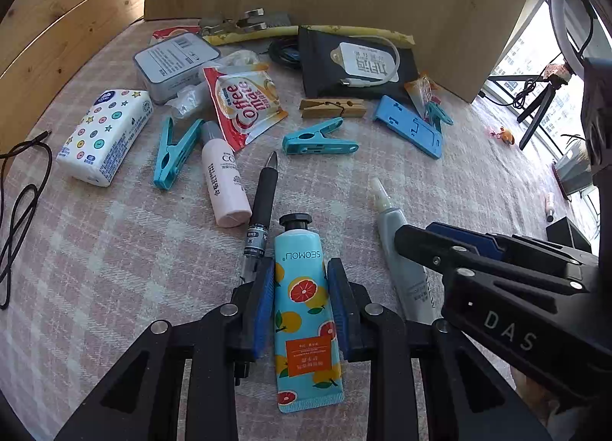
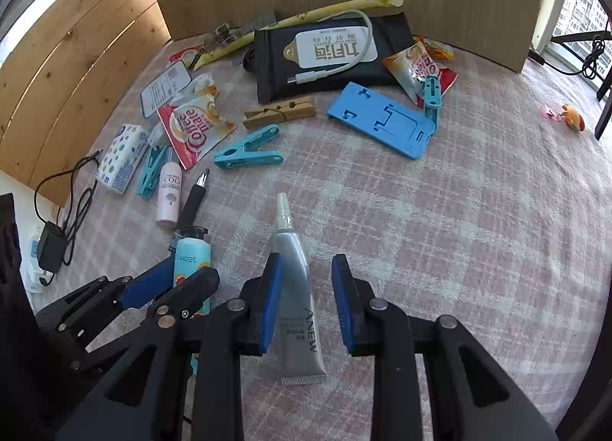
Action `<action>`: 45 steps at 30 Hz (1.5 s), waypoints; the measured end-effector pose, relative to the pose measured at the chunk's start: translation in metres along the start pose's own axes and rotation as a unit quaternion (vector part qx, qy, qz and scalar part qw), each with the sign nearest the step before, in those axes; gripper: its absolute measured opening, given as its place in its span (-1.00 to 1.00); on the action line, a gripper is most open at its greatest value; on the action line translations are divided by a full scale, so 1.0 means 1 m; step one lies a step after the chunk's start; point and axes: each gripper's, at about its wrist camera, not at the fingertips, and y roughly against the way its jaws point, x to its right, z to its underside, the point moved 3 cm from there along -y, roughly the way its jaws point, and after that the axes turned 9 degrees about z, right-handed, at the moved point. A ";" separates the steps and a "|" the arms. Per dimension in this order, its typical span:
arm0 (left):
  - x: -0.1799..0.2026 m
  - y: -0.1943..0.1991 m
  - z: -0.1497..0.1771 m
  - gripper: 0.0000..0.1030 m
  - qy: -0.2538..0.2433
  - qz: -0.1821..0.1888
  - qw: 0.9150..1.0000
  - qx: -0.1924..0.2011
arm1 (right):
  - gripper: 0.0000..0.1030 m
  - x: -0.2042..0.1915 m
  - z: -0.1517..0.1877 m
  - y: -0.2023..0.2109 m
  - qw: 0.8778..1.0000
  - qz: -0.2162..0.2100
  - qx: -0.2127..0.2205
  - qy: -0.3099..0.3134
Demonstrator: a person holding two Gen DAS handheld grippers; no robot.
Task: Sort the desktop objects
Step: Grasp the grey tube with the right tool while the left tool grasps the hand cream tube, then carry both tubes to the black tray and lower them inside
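Here, lower centre of the left wrist view: left gripper (image 1: 301, 311) narrow, blue pads flanking the fruit-print hand cream tube (image 1: 306, 311), seemingly touching both sides. Whether it is truly clamped, I cannot tell. Risk 1: the black pen (image 1: 260, 211) lies just beside the left pad; closing or lifting could catch or roll it.

Lower centre of the right wrist view: right gripper (image 2: 306, 303) wider. The silver tube (image 2: 300, 299) touches the left pad, with a gap to the right pad. Risk 2: closing off-centre may skew or squeeze the soft tube. Risk 3: the 2 grippers sit near each other and could collide.

Containers: no sorting bin or tray is visible.
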 end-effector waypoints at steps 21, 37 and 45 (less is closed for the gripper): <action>0.034 0.010 0.010 -0.49 -0.005 0.059 0.998 -0.013 | -0.79 0.062 0.041 0.028 0.998 0.012 0.015 -0.054; 0.218 0.013 0.030 -0.49 -0.112 0.130 0.985 -0.022 | -0.81 0.227 0.094 0.136 0.980 0.027 0.086 -0.178; 0.339 0.012 0.047 -0.49 -0.150 0.179 0.972 -0.027 | -0.81 0.331 0.133 0.189 0.969 0.064 0.099 -0.218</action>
